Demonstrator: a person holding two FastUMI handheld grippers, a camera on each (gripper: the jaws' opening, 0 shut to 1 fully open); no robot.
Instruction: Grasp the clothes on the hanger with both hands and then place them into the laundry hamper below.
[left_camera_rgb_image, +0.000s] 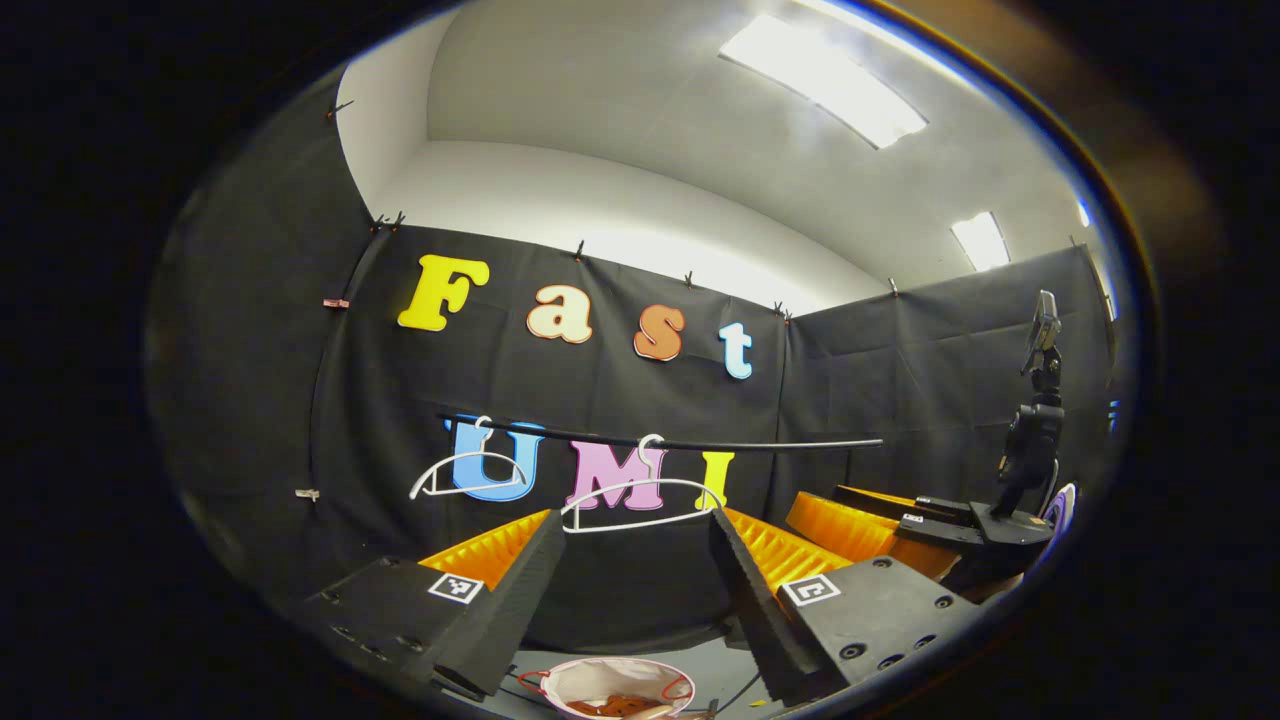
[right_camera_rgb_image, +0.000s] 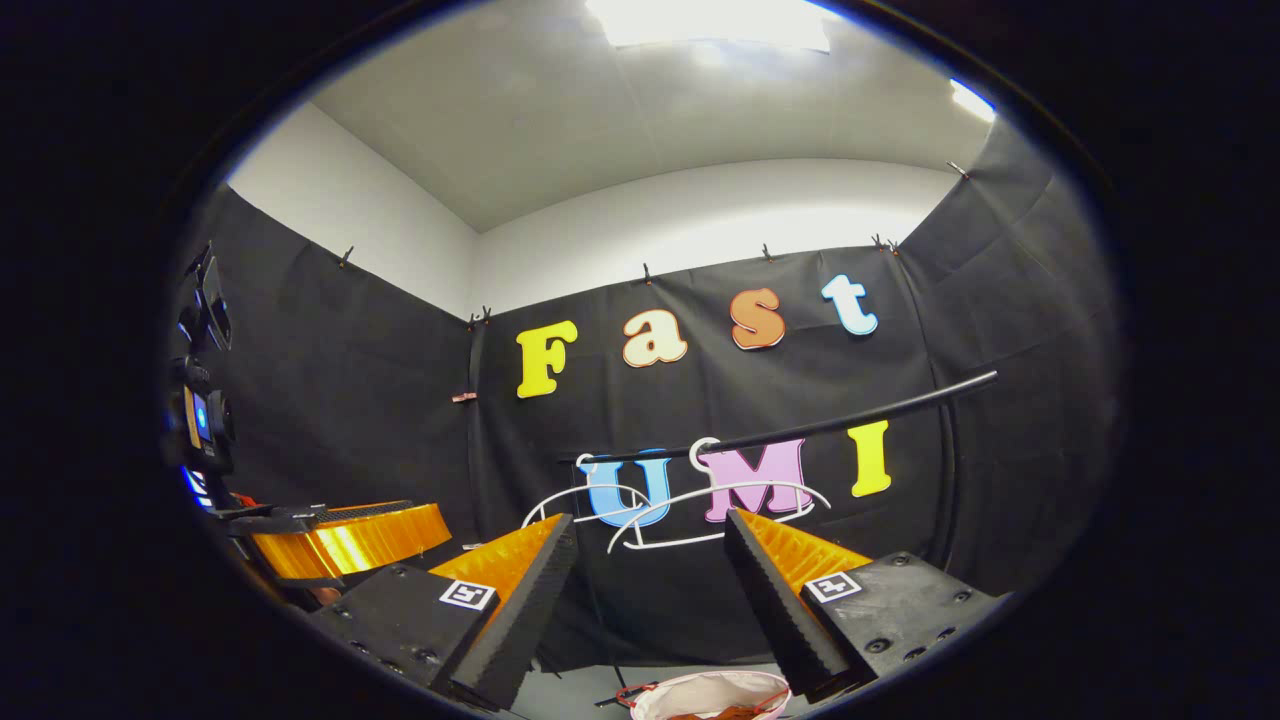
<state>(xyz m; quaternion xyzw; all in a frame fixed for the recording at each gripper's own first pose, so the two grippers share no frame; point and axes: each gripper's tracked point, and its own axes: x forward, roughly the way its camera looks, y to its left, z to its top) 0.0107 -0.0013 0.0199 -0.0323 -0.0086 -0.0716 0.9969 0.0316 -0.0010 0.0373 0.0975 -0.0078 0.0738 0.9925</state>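
Two white hangers (left_camera_rgb_image: 470, 475) (left_camera_rgb_image: 640, 500) hang bare on a black rail (left_camera_rgb_image: 760, 443). Below them stands a white hamper (left_camera_rgb_image: 560, 680) with red handles, and reddish-brown clothes (left_camera_rgb_image: 615, 705) lie inside it. My left gripper (left_camera_rgb_image: 637, 516) is open and holds nothing, level with the nearer hanger. In the right gripper view the same hangers (right_camera_rgb_image: 590, 500) (right_camera_rgb_image: 720, 500) hang on the rail (right_camera_rgb_image: 850, 420). My right gripper (right_camera_rgb_image: 650, 518) is open and empty above the hamper (right_camera_rgb_image: 700, 682). The right gripper (left_camera_rgb_image: 865, 520) appears off to the right in the left gripper view.
Black cloth walls close the booth behind and on both sides. A black camera mount (left_camera_rgb_image: 1035, 430) rises from the right gripper's body. The left gripper (right_camera_rgb_image: 340, 540) and its mount (right_camera_rgb_image: 200, 410) sit at the left of the right gripper view.
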